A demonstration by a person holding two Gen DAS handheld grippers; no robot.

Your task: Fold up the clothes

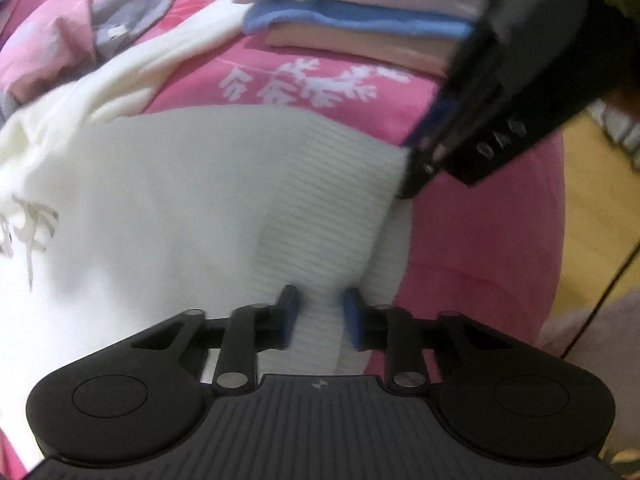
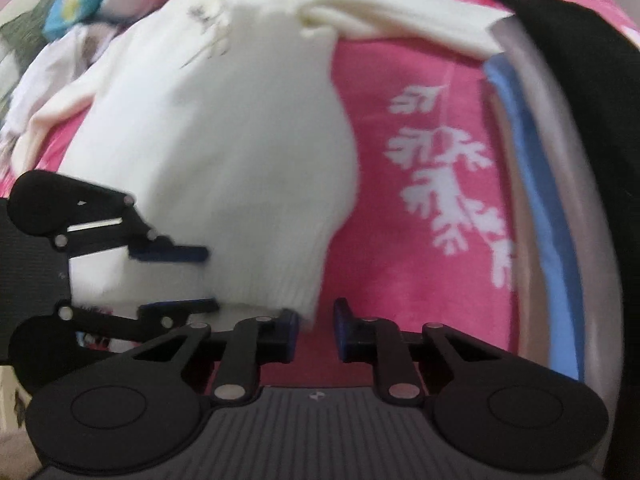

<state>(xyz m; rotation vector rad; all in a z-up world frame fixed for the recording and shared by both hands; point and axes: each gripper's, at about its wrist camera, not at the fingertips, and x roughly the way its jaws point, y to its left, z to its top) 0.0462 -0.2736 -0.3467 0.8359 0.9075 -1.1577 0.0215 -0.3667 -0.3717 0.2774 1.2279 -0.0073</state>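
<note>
A white knitted sweater (image 1: 160, 200) lies spread on a pink bedspread (image 1: 460, 220), its ribbed hem toward me. In the left wrist view my left gripper (image 1: 320, 318) has the hem gathered between its blue pads and is shut on it. My right gripper (image 1: 412, 168) reaches down at the hem's far corner. In the right wrist view the sweater (image 2: 240, 140) ends at a corner beside the right gripper's (image 2: 316, 328) left fingertip; bare bedspread shows through the gap, so it stands open. The left gripper (image 2: 210, 279) grips the hem at the left.
A stack of folded clothes (image 1: 360, 20) in white, blue and pale pink sits behind the sweater, seen also as the stack (image 2: 552, 200) with a black garment (image 2: 580, 80) on top. Loose clothes (image 1: 100, 20) lie at the back left. The bed edge and wooden floor (image 1: 592, 200) are at the right.
</note>
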